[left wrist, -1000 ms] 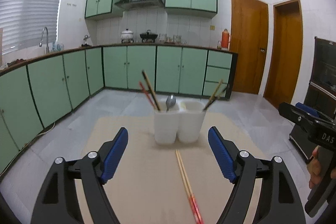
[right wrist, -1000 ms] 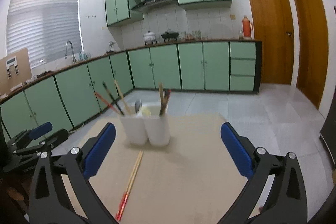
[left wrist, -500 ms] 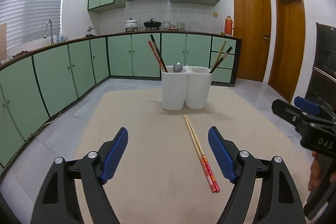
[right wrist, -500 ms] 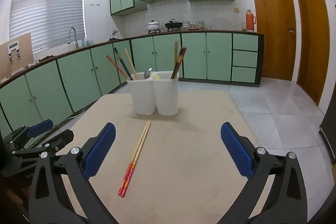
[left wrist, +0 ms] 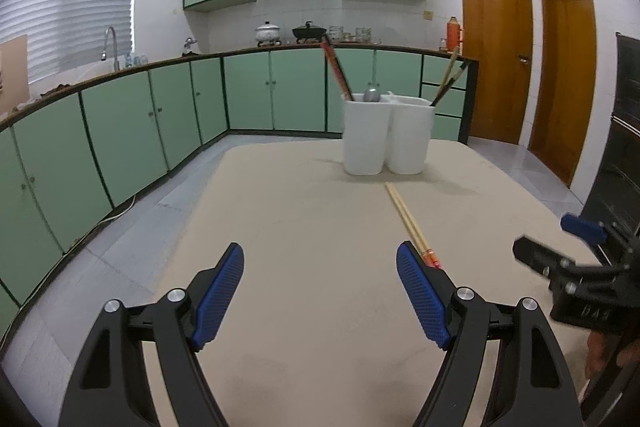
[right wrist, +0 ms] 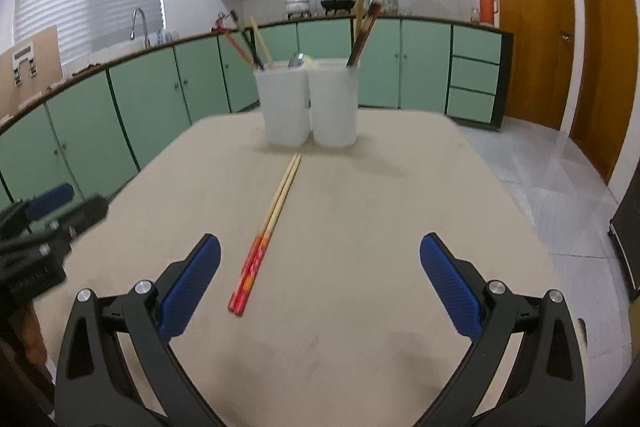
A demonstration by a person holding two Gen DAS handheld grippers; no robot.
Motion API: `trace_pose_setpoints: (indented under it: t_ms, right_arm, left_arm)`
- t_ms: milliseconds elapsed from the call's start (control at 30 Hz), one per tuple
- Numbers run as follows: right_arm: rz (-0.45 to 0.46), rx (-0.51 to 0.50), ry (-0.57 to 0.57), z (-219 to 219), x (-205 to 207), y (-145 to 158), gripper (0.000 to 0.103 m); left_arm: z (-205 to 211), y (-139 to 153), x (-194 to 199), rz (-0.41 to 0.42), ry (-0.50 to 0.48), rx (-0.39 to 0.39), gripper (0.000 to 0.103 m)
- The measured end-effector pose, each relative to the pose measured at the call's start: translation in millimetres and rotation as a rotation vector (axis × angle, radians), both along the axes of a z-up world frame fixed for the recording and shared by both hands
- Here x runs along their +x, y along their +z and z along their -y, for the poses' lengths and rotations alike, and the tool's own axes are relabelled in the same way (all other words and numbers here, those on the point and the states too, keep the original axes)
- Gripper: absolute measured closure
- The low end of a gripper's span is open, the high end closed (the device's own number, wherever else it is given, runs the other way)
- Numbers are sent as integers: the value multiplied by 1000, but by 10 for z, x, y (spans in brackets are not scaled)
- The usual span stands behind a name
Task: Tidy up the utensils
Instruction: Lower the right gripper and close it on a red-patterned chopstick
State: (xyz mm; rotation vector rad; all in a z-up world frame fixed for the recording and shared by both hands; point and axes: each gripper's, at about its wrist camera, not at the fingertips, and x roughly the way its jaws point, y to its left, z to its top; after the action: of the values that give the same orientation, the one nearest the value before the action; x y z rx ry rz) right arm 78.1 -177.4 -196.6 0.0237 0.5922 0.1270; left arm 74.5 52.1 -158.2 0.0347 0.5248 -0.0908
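Beige tabletop (left wrist: 304,219) fills the left wrist view: the left gripper (left wrist: 320,291) gapes, holding nothing, and the chopsticks (left wrist: 406,217) lie before the white holder (left wrist: 386,137). Right wrist view: the right gripper (right wrist: 320,279) likewise spread and empty over the chopsticks (right wrist: 266,233).

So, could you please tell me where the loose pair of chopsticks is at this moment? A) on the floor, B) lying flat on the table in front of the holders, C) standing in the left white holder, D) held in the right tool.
B: the chopsticks lie flat on the table, in front of the two white holders, and no tool touches them.
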Motion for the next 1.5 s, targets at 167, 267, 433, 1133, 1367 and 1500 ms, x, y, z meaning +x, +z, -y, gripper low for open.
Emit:
trace_pose_setpoints:
  t_ms: [167, 267, 433, 1133, 1367, 1500]
  right_arm:
    - [-89, -41, 41, -175, 31, -215, 27]
    - [-121, -63, 49, -236, 31, -326, 28]
    - [-163, -92, 74, -334, 63, -417, 35]
    - [-212, -120, -27, -144, 181, -465, 41]
    - [-206, -56, 30, -192, 175, -474, 53]
    - [-212, -47, 20, -182, 203, -493, 57]
  left_arm:
    - [-102, -21, 9, -7, 18, -6, 26]
    - [-113, -35, 19, -12, 18, -14, 25]
    - [-112, -52, 41, -17, 12, -19, 25]
    - [-124, -117, 69, -34, 9, -32, 24]
    - [-74, -114, 56, -32, -4, -26, 24]
    - [-51, -121, 51, -34, -8, -27, 24]
